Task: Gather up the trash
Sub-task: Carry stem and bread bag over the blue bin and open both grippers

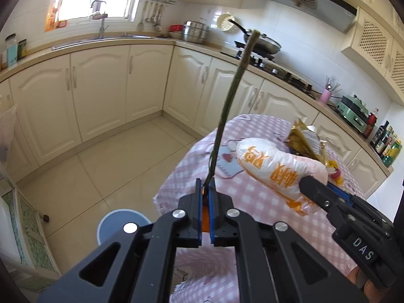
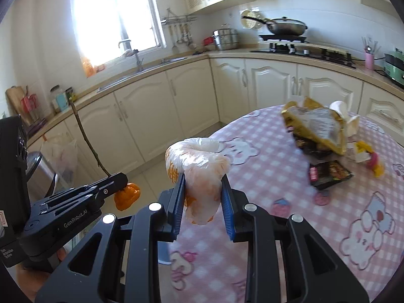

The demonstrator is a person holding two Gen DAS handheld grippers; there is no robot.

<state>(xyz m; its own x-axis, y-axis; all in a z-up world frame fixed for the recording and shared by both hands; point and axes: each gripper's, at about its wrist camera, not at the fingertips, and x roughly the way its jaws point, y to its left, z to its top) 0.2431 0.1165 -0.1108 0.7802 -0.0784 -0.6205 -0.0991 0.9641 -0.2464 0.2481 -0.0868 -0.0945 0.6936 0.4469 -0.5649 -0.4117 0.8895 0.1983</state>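
- Between the blue pads of the left tool [image 1: 207,189], nearly shut, sit the thin end of a long brownish-green twig [image 1: 233,93] and a crumpled orange plastic scrap [image 2: 127,196]; the twig stands up and away from the tool, and the scrap hangs below the tips. Pinching both at once looks like a way to carry two bits of rubbish in one trip.
- At the right tool [image 2: 203,192], the jaws are narrow and clamp the waist of a bunched white plastic bag with orange printing [image 2: 199,166]. The bag bulges above the pads and sags below them, clear of the cloth.
- Beneath both tools lies a round worktop under a pink checked cloth with cartoon animals [image 2: 290,202].
- Farther across it, well apart from the tools, more rubbish waits: a torn gold foil snack packet [image 2: 315,128], a flat dark wrapper [image 2: 329,174] and small yellow and pink scraps [image 2: 368,156].
- Low on the floor beside the worktop, a round grey-blue bin [image 1: 121,224] shows, probably where the held pieces belong.
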